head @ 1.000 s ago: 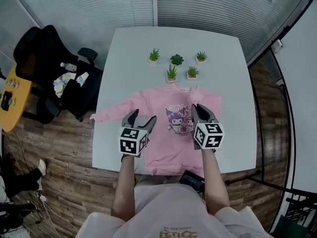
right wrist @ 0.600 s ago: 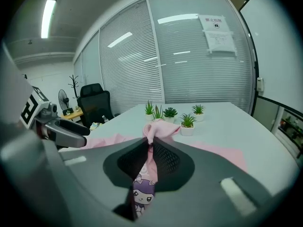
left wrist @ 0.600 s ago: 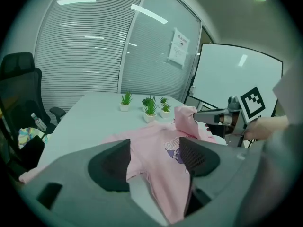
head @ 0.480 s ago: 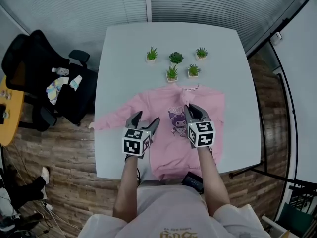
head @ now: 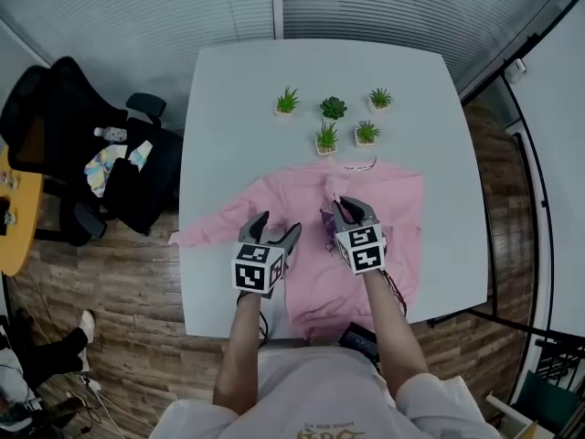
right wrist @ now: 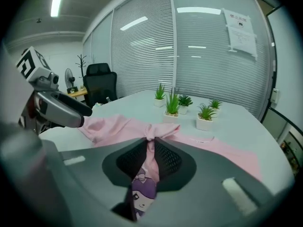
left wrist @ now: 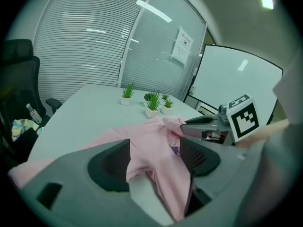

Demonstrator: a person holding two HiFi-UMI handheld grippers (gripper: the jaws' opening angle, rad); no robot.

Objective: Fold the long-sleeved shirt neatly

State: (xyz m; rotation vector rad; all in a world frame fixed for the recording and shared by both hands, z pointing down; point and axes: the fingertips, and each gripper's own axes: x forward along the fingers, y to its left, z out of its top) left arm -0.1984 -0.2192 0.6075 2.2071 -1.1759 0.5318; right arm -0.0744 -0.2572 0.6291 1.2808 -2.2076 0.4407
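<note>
two grippers hang low over a pink long-sleeved shirt that lies face up on a white counter, collar toward the far side and hem at the near edge. the left gripper has its jaws spread wide with nothing pressed between them; in the left gripper view the shirt's body and a strip of bare counter show in the gap below, near where the sleeve joins the body. that left sleeve stretches out flat to the counter's left edge. the right gripper has its jaws almost together, pinching a gathered bunch of pink cloth just above the purple cartoon print on the chest; the right gripper view shows the fabric puckered at the jaw tips and the print hanging between the pads. which part of the shirt this bunch is cannot be told. five small potted plants stand in a cluster beyond the collar, apart from the shirt. a black office chair stands left of the counter.
</note>
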